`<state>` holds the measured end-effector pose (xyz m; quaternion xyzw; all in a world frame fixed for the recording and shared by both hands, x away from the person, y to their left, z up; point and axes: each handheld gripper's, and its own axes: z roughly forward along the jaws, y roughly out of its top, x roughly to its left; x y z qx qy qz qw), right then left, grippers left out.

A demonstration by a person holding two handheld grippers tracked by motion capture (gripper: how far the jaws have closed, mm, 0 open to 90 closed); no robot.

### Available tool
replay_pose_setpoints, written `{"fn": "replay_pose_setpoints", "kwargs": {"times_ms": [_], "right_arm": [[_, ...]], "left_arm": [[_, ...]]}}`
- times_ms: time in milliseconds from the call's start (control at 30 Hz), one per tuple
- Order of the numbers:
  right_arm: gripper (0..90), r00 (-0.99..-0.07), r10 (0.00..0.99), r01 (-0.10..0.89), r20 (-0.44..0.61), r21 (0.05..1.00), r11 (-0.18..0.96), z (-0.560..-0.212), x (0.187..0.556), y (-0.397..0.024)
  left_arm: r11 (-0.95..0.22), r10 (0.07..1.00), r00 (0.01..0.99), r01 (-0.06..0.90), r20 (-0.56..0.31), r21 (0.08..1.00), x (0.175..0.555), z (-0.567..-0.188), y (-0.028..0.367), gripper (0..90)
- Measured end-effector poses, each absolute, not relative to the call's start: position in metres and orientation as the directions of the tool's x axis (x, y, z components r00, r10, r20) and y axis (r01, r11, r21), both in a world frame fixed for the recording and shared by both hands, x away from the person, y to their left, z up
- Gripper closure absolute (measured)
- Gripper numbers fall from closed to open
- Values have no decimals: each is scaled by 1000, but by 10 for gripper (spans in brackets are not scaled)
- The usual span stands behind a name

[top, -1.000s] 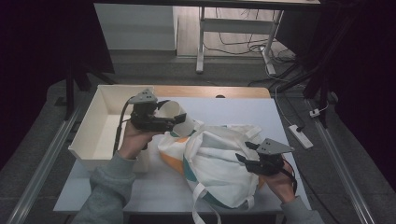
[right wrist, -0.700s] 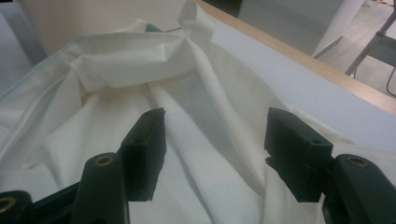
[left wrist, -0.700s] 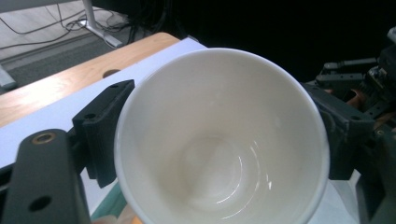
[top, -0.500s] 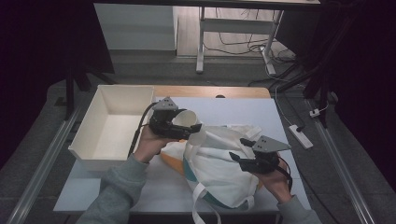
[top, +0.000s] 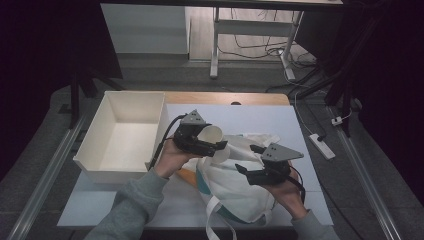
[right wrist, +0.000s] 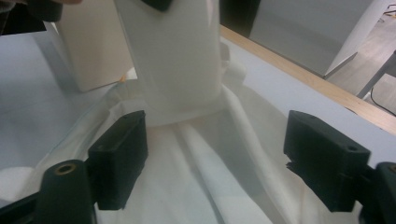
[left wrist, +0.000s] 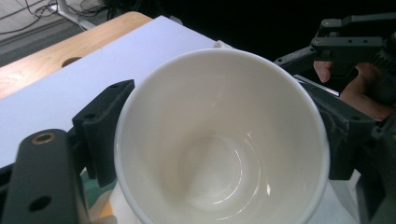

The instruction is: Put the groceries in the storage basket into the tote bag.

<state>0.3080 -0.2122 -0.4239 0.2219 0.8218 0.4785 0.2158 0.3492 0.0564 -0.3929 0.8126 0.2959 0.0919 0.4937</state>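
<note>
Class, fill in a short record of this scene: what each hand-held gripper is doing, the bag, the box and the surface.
left hand-held gripper: shut on white ceramic cup, over the bag
right hand-held gripper: jaws just opened, nothing pressed between them
bag: white cloth tote bag, lying flat
box: open white box, at left
surface: pale tabletop sheet

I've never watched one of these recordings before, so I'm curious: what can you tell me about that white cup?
The cup is plain white, smooth and glossy, like ceramic or stiff plastic, and empty. It tapers from a wide round rim to a narrower base; no handle shows. The left gripper is closed on its sides, one black jaw on each side, holding it tilted above the mouth of the cloth bag. In the right gripper view its base seems to meet the bag's fabric.
</note>
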Motion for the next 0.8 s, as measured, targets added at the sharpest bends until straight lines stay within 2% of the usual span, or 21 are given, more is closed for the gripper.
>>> {"fn": "replay_pose_setpoints", "kwargs": {"times_ms": [167, 500, 800], "right_arm": [[165, -810, 565, 154, -158, 872, 464, -424, 309, -199], [144, -816, 556, 146, -159, 874, 464, -427, 315, -177], [210, -825, 542, 144, -160, 868, 476, -432, 317, -165]], "left_arm": [[-357, 556, 820, 385, -137, 851, 348, -396, 46, 187], [-377, 541, 830, 380, -132, 845, 346, -402, 33, 187], [-396, 523, 842, 375, -130, 838, 343, -405, 25, 186]]}}
